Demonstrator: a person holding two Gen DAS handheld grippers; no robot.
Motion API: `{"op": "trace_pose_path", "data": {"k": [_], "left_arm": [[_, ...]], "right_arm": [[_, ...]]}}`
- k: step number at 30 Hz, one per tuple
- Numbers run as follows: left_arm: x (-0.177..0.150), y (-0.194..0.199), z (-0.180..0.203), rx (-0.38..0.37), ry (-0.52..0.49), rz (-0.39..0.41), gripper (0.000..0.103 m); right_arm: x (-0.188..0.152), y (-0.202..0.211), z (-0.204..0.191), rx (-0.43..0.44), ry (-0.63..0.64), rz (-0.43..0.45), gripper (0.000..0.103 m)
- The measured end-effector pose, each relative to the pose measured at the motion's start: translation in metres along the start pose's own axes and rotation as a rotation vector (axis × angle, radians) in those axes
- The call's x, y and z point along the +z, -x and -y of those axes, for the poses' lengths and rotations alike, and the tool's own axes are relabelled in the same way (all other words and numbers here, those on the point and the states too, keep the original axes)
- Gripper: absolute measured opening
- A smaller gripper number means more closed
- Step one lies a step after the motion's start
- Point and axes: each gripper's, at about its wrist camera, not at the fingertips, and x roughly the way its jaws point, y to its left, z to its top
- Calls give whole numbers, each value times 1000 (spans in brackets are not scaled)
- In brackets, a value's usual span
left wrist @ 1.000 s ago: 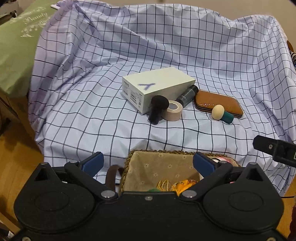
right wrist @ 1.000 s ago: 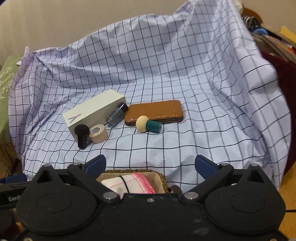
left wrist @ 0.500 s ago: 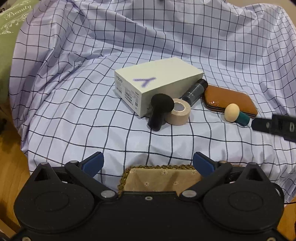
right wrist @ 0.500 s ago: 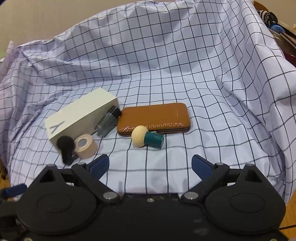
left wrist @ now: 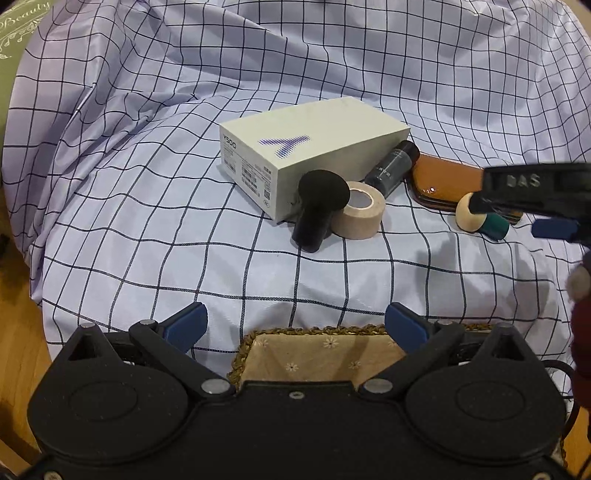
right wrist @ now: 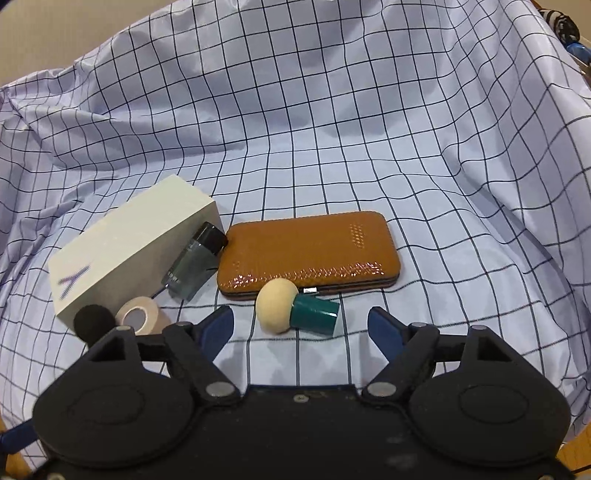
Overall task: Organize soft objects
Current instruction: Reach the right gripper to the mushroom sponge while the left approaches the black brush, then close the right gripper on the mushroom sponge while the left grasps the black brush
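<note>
A beige sponge puff with a teal handle (right wrist: 291, 308) lies on the checked sheet in front of a brown case (right wrist: 310, 254); it also shows in the left wrist view (left wrist: 476, 218). My right gripper (right wrist: 301, 325) is open, its fingers either side of the puff and just short of it. A black sponge puff (left wrist: 317, 201) leans on a white box (left wrist: 306, 155) beside a tape roll (left wrist: 356, 214). My left gripper (left wrist: 295, 325) is open and empty above a lined woven basket (left wrist: 317, 354).
A dark bottle (left wrist: 393, 168) lies between the box and the case. The checked sheet (right wrist: 332, 129) rises in folds behind and to the sides. A green cushion (left wrist: 14, 33) sits at the far left. Wooden floor (left wrist: 18, 332) shows at lower left.
Both grippers have moved forward toward the objects. The right gripper has come down close to the beige puff and now crosses the right edge of the left wrist view.
</note>
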Motion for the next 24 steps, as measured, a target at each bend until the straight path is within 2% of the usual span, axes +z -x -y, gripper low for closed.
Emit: {"op": "trace_pose_path", "data": {"k": [6,9,13,24], "left_arm": [[-1,-1,-1,-5,0,-8,99],[-1,-1,-3,-6,7,-13,99],[0,-3,-4,-2,11,-21,99],[18,0,3,6,-11,7,99]], "right_arm": [[3,-15,-2,-11,-10,-25,76],[4,-21,-2,-16,-17,-42,70],[2,-27,-1,-1,-23,-67,54],[4,-12,12,24,-51,-26,54]]}}
